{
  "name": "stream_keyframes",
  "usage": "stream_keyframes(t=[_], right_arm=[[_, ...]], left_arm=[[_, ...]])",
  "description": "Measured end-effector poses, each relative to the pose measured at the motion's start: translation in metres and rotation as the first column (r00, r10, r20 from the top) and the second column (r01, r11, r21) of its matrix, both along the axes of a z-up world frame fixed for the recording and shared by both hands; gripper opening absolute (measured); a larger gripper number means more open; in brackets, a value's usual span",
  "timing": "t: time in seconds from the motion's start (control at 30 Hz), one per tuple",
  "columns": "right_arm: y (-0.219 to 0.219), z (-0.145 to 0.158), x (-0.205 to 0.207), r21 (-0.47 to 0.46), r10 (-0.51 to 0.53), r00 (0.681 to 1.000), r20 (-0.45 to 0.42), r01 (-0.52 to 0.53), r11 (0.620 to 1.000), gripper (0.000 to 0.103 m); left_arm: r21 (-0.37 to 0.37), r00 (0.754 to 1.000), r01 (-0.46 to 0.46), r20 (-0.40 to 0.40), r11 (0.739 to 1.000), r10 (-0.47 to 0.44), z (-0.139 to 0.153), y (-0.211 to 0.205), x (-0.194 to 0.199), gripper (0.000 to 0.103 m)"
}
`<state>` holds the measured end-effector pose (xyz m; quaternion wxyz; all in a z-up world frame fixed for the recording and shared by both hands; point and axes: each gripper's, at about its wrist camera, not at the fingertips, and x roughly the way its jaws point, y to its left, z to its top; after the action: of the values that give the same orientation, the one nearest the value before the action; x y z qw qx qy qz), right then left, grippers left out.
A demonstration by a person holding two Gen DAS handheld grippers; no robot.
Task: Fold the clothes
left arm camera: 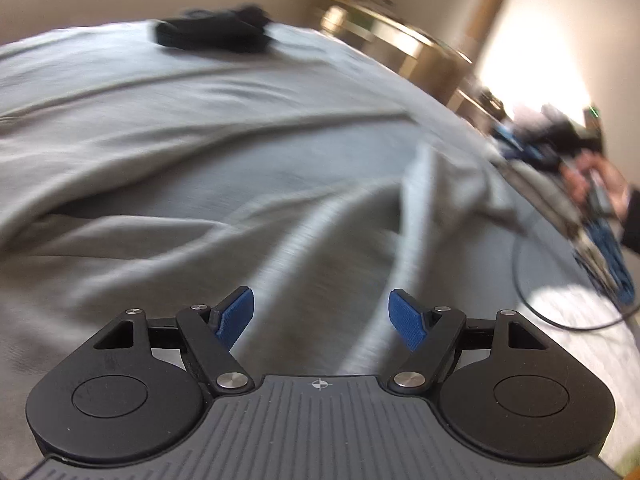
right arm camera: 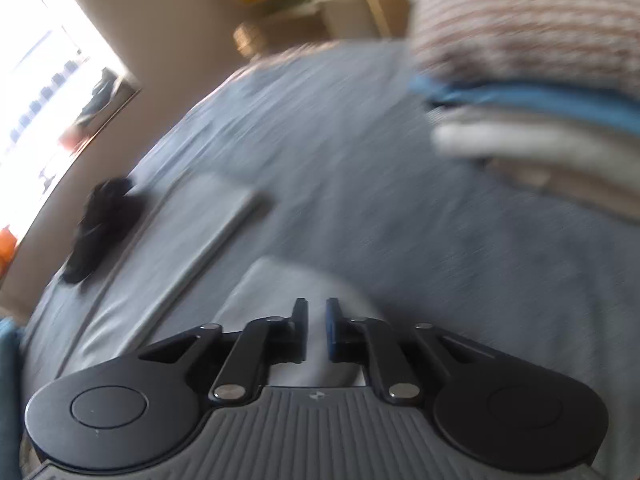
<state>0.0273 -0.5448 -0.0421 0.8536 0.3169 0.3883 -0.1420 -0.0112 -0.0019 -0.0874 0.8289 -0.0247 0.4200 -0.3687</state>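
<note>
both views motion-blurred; details soft.

grey garment: light grey knit, looks like a sweatshirt-weight cloth, spread across the bed with long diagonal creases. in the left wrist view a raised fold stands up at its right side. right wrist view shows a flat straight-edged panel of it lying on the bedcover.

handling, judged: soft and limp, light, no stiffness; it will drape and drag when lifted from one point. knit face should not slip in ribbed pads. best taken at an edge or corner, both sides at once, so the fold line stays straight.

left tongs: wide apart, blue pads clear of the cloth, hovering just above the garment.

right tongs: narrow, a slim gap between the fingers, pale grey cloth behind and under them; whether cloth is pinched i cannot tell.

other: dark folded garment at the far side of the bed; stack of folded clothes near the right tongs' view; a hand at the right edge.
</note>
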Motion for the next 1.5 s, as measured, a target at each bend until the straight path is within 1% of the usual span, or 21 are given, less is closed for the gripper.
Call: stream_keyframes(t=[0.03,0.1,0.17,0.2,0.33,0.47,0.53,0.57,0.6,0.63,0.67,0.7,0.73,0.83,0.93,1.0,1.1,1.2,1.33,1.4,1.5], right_arm=[[0.013,-0.001,0.01,0.026,0.036,0.999,-0.009,-0.036,0.999,0.038],[0.038,-0.002,0.031,0.079,0.11,0.994,-0.026,-0.107,0.991,0.048],[0.061,-0.007,0.06,0.103,0.177,0.981,-0.078,-0.168,0.98,0.054],[0.071,-0.012,0.075,0.092,0.188,0.975,-0.12,-0.178,0.98,0.061],[0.1,-0.036,0.13,0.027,0.199,0.936,-0.291,-0.2,0.979,0.065],[0.108,-0.061,0.169,-0.067,0.132,0.888,-0.441,-0.179,0.981,0.066],[0.109,-0.065,0.178,-0.096,0.11,0.879,-0.463,-0.173,0.98,0.066],[0.11,-0.066,0.181,-0.109,0.099,0.878,-0.469,-0.169,0.98,0.066],[0.112,-0.066,0.182,-0.121,0.091,0.877,-0.472,-0.166,0.979,0.06],[0.114,-0.064,0.182,-0.146,0.081,0.876,-0.475,-0.169,0.975,0.047],[0.115,-0.063,0.182,-0.172,0.071,0.875,-0.478,-0.173,0.97,0.038],[0.117,-0.061,0.181,-0.195,0.061,0.875,-0.48,-0.174,0.965,0.02],[0.116,-0.058,0.179,-0.203,0.049,0.879,-0.474,-0.163,0.966,0.006],[0.116,-0.035,0.172,-0.205,0.032,0.909,-0.415,-0.128,0.97,0.004],[0.123,0.023,0.145,-0.198,0.064,0.966,-0.251,-0.116,0.973,0.003],[0.127,0.061,0.127,-0.191,0.083,0.987,-0.137,-0.109,0.975,0.003],[0.133,0.118,0.101,-0.182,0.108,0.994,0.035,-0.1,0.978,0.003],[0.129,0.149,0.063,-0.201,0.109,0.985,0.136,-0.081,0.976,0.003],[0.102,0.145,0.012,-0.176,0.035,0.979,0.199,0.0,0.984,0.003],[0.087,0.124,-0.011,-0.153,-0.021,0.985,0.17,0.048,0.987,0.003],[0.045,0.067,-0.05,-0.082,-0.151,0.986,0.068,0.157,0.984,0.003]], left_arm=[[0.011,0.999,0.035,0.002,0.999,-0.035,-0.004,-0.01,-0.003,0.074],[0.042,0.996,0.088,0.003,0.995,-0.089,-0.014,-0.029,-0.007,0.071],[0.062,0.993,0.116,0.005,0.991,-0.116,-0.023,-0.042,-0.011,0.061],[0.061,0.994,0.113,0.0,0.992,-0.114,-0.026,-0.044,-0.012,0.052],[0.031,0.995,0.103,-0.01,0.994,-0.103,-0.033,-0.044,-0.015,0.031],[-0.009,0.993,0.119,-0.016,0.993,-0.12,-0.035,-0.036,-0.018,0.022],[-0.021,0.991,0.13,-0.018,0.991,-0.131,-0.038,-0.034,-0.019,0.019],[-0.026,0.991,0.134,-0.017,0.991,-0.134,-0.039,-0.034,-0.02,0.019],[-0.031,0.99,0.137,-0.015,0.99,-0.137,-0.04,-0.033,-0.02,0.018],[-0.04,0.991,0.135,-0.016,0.99,-0.136,-0.041,-0.034,-0.019,0.018],[-0.049,0.991,0.134,-0.018,0.99,-0.135,-0.042,-0.035,-0.019,0.017],[-0.06,0.991,0.127,-0.023,0.99,-0.128,-0.043,-0.034,-0.018,0.017],[-0.074,0.992,0.12,-0.031,0.99,-0.123,-0.044,-0.033,-0.017,0.016],[-0.1,0.993,0.108,-0.034,0.989,-0.112,-0.045,-0.03,-0.015,0.011],[-0.141,0.996,0.094,0.008,0.986,-0.094,-0.035,-0.021,-0.017,0.007],[-0.183,0.996,0.083,0.044,0.98,-0.076,-0.026,-0.013,-0.019,0.007],[-0.233,0.993,0.082,0.099,0.969,-0.06,-0.012,-0.002,-0.022,0.007],[-0.27,0.993,0.081,0.108,0.959,-0.054,-0.004,0.003,-0.024,0.007],[-0.247,0.988,0.126,0.123,0.961,-0.098,-0.003,0.0,-0.032,0.007],[-0.22,0.986,0.15,0.11,0.964,-0.128,-0.007,-0.005,-0.036,0.007],[-0.177,0.982,0.183,0.072,0.967,-0.173,-0.023,-0.016,-0.039,0.007]])
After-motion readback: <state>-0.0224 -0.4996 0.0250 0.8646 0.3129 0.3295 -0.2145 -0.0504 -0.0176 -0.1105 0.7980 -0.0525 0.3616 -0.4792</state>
